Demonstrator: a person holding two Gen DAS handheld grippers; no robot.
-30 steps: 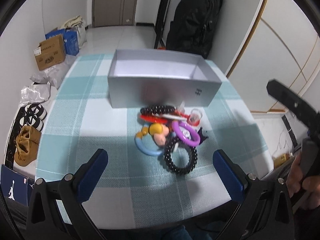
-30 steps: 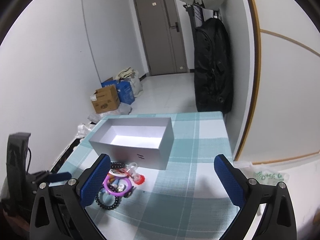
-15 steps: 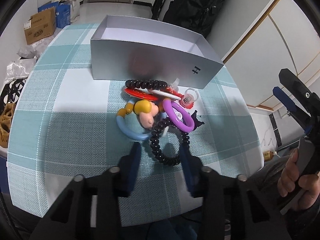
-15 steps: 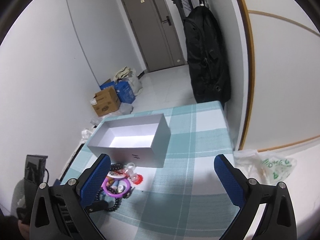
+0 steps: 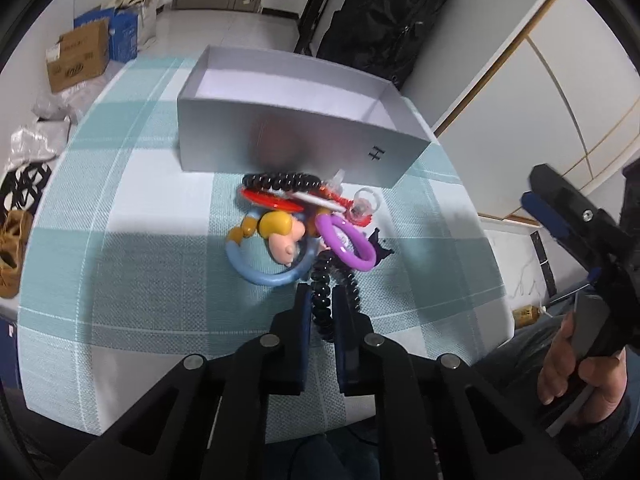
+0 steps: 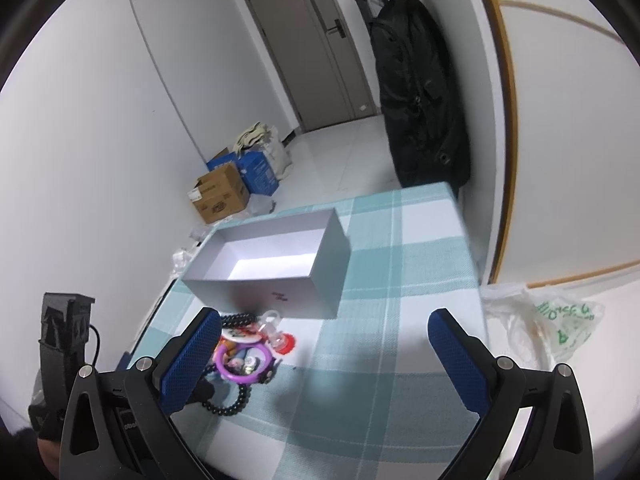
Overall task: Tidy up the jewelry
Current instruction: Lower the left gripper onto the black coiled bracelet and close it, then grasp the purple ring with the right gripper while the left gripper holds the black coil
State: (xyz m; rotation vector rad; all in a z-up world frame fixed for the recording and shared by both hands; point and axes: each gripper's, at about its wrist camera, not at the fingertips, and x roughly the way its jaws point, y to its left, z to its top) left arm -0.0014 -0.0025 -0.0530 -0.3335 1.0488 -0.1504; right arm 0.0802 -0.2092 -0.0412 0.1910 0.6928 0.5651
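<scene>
Left gripper [image 5: 322, 300]: pinched on black beaded bracelet [image 5: 325, 280], nearest of the pile, for lifting into empty grey box [image 5: 296, 144]. Right gripper [image 6: 324, 364]: spread, idle.

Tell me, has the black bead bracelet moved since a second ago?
Yes. The left gripper squeezed the black bead bracelet narrow, its near end pulled further from the grey box.

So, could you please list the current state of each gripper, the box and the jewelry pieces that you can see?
left gripper: shut on the black beaded bracelet
right gripper: open, holding nothing
grey box: lidless, empty, upright on the checked tablecloth
purple ring: loose in the pile, outside the box
blue ring with the doll figure: lying flat in the pile
</scene>
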